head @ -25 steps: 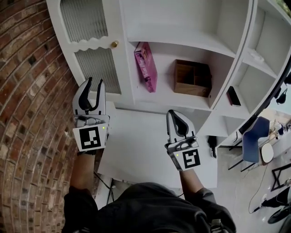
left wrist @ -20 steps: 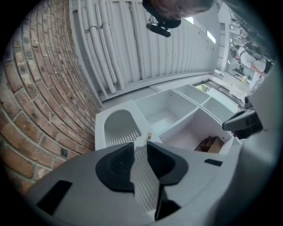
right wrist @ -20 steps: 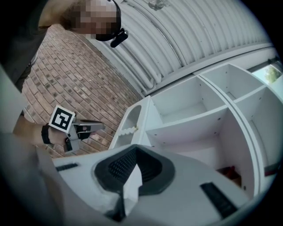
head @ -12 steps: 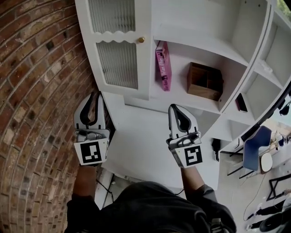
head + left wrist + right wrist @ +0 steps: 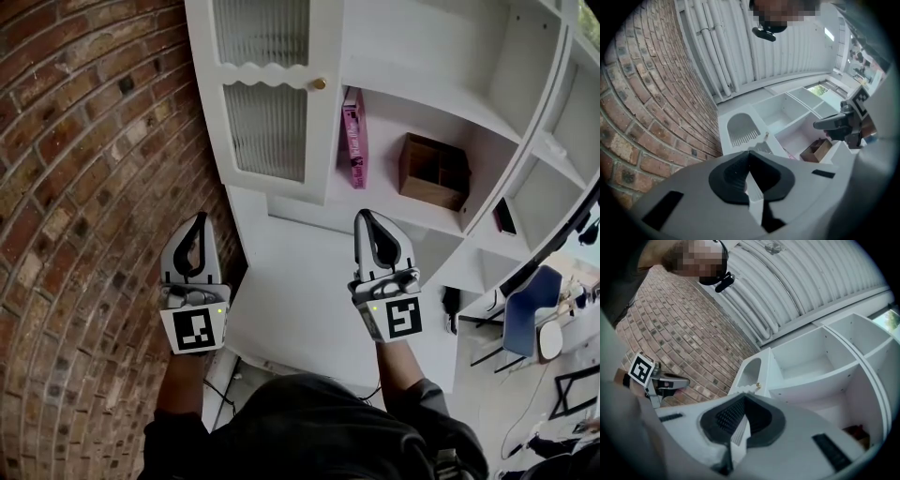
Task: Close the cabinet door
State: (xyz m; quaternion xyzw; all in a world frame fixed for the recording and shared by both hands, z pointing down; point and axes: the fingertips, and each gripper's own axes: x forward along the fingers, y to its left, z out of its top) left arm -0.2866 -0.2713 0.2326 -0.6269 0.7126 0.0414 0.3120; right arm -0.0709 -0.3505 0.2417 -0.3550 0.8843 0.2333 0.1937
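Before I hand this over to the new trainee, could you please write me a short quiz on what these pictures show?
1. True or false: the left gripper is clamped on the door knob.
2. What stands just right of the cabinet door? A pink book; B kettle; C potted plant.
3. Fill in: the wall left of the cabinet is made of ___.
Key: 1 false, its jaws are shut on nothing, well clear of the knob. 2 A. 3 brick.
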